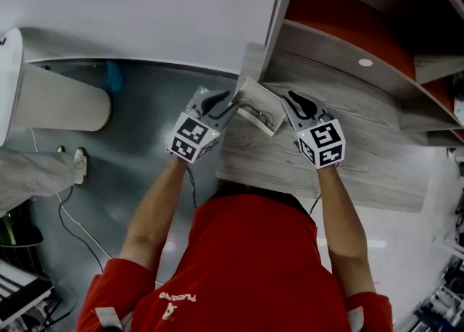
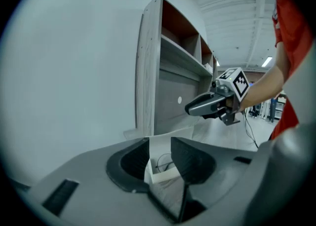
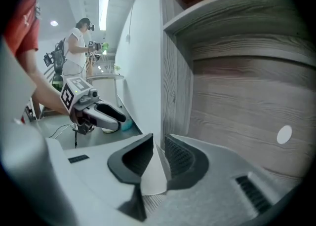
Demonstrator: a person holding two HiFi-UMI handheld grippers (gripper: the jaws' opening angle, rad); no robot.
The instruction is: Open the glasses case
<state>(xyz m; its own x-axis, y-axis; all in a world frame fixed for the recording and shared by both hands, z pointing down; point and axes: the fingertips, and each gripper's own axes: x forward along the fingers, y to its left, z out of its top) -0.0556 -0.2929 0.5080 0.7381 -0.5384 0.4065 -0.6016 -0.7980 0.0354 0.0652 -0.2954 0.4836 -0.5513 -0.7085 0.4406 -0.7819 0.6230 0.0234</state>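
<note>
**Desk:** What does the head view show?

**Photographer:** A person in a red shirt (image 1: 246, 265) holds a white glasses case (image 1: 261, 102) between two grippers at the corner of a wood-grain shelf unit (image 1: 377, 171). The case is open, with glasses (image 1: 255, 114) lying inside. The left gripper (image 1: 233, 104) meets the case's left end and the right gripper (image 1: 288, 100) its right end.

**Desk:** And the left gripper view?

**Photographer:** The left gripper (image 2: 160, 141) has its jaws closed on the glasses case (image 2: 163, 175). The white box fills the gap between the pads, and the wire-framed glasses (image 2: 163, 164) show inside it. Beyond, the right gripper (image 2: 190, 109) hangs higher, in front of the shelf unit (image 2: 148, 72), with its marker cube (image 2: 237, 83) turned toward the camera.

**Desk:** The right gripper view?

**Photographer:** The right gripper (image 3: 159, 137) pinches a white panel (image 3: 154, 175) of the case, a thin sheet seen edge-on with both ribbed pads against it. The boards of the shelf unit (image 3: 237, 96) fill the right side. The left gripper (image 3: 122, 117) shows at left, well apart, and a second person (image 3: 79, 42) stands far back in the room.
</note>
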